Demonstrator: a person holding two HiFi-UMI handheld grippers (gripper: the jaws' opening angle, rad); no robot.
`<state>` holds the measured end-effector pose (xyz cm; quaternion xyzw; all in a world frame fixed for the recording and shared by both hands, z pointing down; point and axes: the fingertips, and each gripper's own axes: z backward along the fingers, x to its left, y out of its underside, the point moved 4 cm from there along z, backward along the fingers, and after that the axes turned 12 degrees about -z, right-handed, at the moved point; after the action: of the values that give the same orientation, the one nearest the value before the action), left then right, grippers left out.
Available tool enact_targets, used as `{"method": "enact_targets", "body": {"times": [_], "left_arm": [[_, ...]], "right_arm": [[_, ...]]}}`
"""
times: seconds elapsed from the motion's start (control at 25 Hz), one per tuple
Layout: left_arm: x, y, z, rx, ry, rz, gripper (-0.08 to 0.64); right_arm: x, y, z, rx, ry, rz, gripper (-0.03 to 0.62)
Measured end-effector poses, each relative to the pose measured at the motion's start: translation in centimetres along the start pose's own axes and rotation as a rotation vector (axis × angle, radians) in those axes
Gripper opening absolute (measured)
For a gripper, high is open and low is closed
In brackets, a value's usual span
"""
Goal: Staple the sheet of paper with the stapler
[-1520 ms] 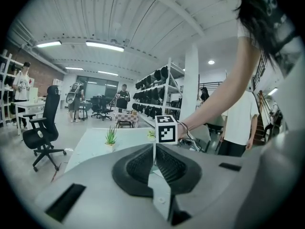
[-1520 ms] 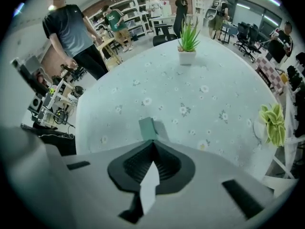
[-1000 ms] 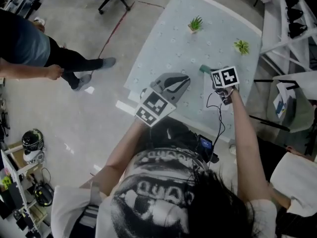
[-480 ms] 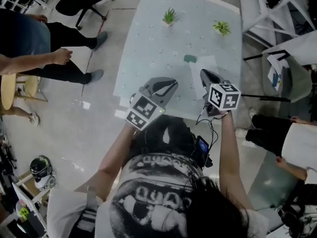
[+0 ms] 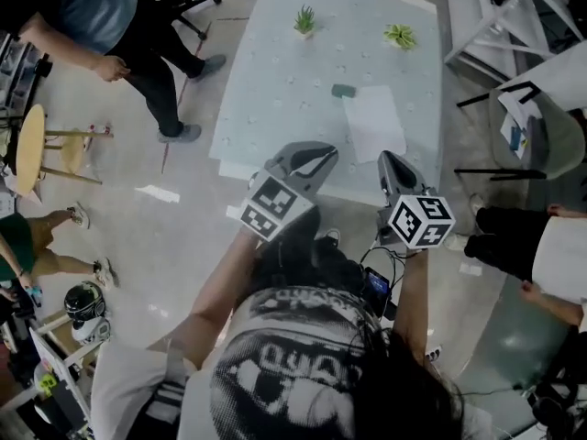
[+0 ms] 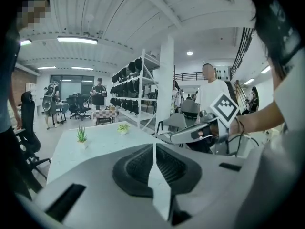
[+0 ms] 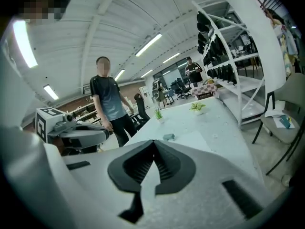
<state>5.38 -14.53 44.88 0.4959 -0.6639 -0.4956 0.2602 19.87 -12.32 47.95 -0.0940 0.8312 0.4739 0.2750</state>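
Observation:
The white sheet of paper lies flat near the table's front right, with the small dark green stapler just beyond its far left corner. Both grippers hang in the air short of the table's near edge, well apart from paper and stapler. My left gripper is shut and empty. My right gripper is shut and empty too. In the right gripper view the stapler and paper show beyond the closed jaws. The left gripper view shows its shut jaws and the right gripper beside them.
Two small potted plants stand at the table's far edge. A standing person and a wooden stool are at the left. White shelving and a seated person are at the right.
Both grippers have drawn back from the table toward my body. The right gripper lifted away from the paper and stapler and rolled; the sheet now lies uncovered.

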Motion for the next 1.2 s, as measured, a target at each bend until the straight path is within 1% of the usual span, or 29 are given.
{"method": "enact_targets", "body": {"times": [0.16, 0.32, 0.44, 0.6, 0.88, 1.2], "left_arm": [[-4.5, -1.2, 0.9, -0.018, -0.009, 0.007, 0.017], [-8.6, -1.7, 2.1, -0.013, -0.018, -0.003, 0.017], [-10.6, -1.6, 3.4, -0.008, -0.023, 0.003, 0.017], [-12.5, -1.6, 5.0, 0.0, -0.013, 0.002, 0.017], [-14.0, -1.6, 7.0, -0.012, 0.028, -0.024, 0.017], [-13.2, -1.5, 9.7, -0.045, 0.034, -0.041, 0.017]], "right_arm": [[0.2, 1.5, 4.5, -0.034, -0.023, 0.016, -0.006], [0.7, 3.3, 7.9, -0.059, -0.051, 0.037, -0.008], [1.7, 4.2, 9.7, -0.078, -0.065, 0.052, -0.009], [2.7, 4.8, 12.1, -0.111, -0.059, 0.052, -0.008], [4.4, 5.6, 14.1, -0.16, -0.035, 0.077, -0.009], [7.4, 6.7, 14.2, -0.18, -0.019, 0.101, -0.009]]}}
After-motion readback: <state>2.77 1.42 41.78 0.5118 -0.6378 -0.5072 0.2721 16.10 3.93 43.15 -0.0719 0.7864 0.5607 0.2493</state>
